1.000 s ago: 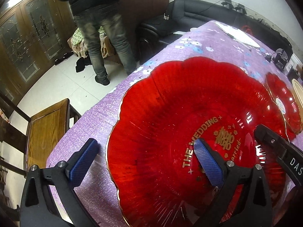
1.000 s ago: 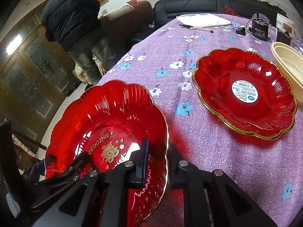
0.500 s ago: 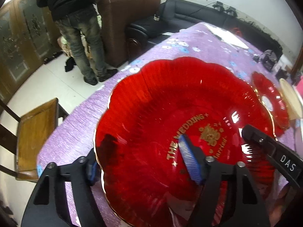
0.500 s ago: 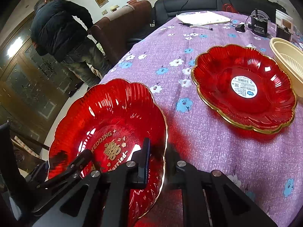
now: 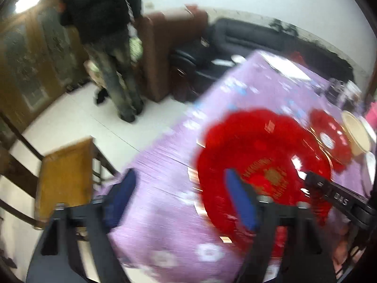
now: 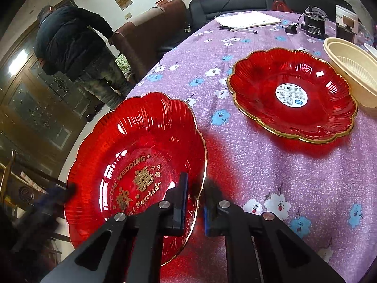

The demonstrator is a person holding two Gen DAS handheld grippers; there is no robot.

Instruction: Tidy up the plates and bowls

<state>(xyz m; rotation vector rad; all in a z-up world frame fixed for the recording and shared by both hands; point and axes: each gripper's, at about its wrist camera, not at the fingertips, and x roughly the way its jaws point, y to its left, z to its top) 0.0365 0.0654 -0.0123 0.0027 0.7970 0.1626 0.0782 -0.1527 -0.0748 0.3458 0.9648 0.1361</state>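
Observation:
A red wedding plate [image 6: 134,155] with gold lettering is held above the purple table edge. My right gripper [image 6: 194,202] is shut on its right rim. In the blurred left wrist view my left gripper [image 5: 181,200] is open and off the plate [image 5: 261,162], with its blue fingers [image 5: 239,202] spread over the cloth and the plate's left side. A second red plate [image 6: 292,94] with a white sticker lies flat on the table [image 6: 271,176]. A cream bowl [image 6: 351,68] stands beside it at the right.
A man in a dark jacket [image 6: 70,47] stands left of the table. A wooden chair [image 5: 63,179] is at the near left. Papers, a pen and small black devices [image 6: 313,26] lie at the far end. Sofas stand behind.
My left gripper has let go of the wedding plate's left rim, opened and pulled back to the left. My right gripper keeps hold of the right rim and the plate has risen slightly.

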